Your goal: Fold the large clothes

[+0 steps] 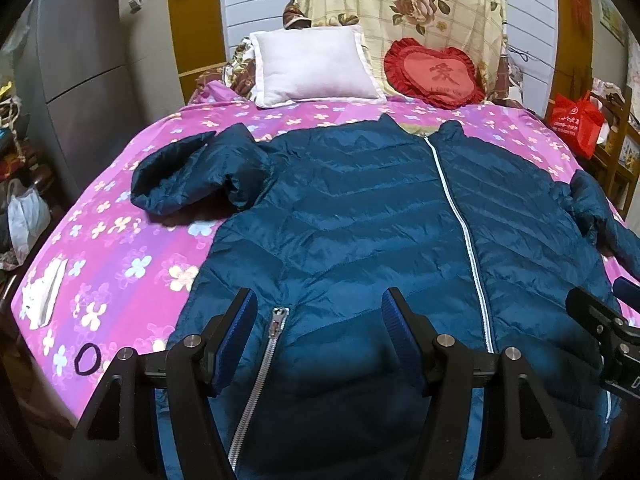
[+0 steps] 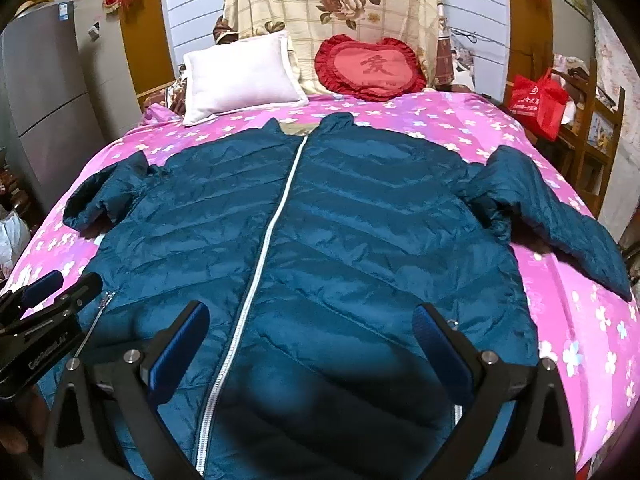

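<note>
Both tongs, left and right, hang released above the puffy jacket's hem. I expect it light, soft and slippery, so I'd grip hem corners outboard of each.

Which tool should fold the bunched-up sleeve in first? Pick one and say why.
Left, probably. The left tool hangs open above the jacket hem on the side of the bunched sleeve. The right tool, also open, sits nearer the outstretched sleeve, so it would cross the zipper.

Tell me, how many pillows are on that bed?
2: a white pillow at the head of the bed, left, and a red heart-shaped pillow beside it, right. Others may hide behind them.
</note>
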`<move>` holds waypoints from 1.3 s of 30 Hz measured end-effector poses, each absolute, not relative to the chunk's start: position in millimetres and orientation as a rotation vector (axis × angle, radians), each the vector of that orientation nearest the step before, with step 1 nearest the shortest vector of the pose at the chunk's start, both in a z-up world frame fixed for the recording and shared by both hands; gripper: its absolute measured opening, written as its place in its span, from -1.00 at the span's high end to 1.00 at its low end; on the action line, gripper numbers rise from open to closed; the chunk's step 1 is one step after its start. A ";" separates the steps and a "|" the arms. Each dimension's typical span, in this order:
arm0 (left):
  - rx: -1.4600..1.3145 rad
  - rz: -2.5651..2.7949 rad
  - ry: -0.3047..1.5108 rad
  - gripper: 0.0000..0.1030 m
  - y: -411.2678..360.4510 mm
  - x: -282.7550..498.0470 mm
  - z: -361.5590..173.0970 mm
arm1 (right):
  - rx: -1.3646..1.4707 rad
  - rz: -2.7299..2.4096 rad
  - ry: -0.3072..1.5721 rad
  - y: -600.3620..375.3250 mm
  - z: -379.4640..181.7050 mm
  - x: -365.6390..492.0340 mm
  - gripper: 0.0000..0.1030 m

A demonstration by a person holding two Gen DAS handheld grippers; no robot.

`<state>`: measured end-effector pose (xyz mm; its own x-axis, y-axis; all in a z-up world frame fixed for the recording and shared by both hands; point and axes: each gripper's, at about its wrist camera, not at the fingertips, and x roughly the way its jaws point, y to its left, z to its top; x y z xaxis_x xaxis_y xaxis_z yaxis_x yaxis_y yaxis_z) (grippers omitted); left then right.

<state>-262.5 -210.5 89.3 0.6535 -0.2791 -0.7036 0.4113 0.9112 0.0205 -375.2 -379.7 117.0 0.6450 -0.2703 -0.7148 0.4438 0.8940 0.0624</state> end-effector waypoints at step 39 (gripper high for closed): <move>0.172 -0.387 0.812 0.22 -221.7 -242.8 73.4 | 0.269 -0.450 0.831 -403.9 96.1 -356.2 -0.99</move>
<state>-242.8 -221.7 73.4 0.6234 -0.2698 -0.7339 0.3999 0.9166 0.0027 -356.2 -403.9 96.1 0.5879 -0.2780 -0.7597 0.4844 0.8731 0.0553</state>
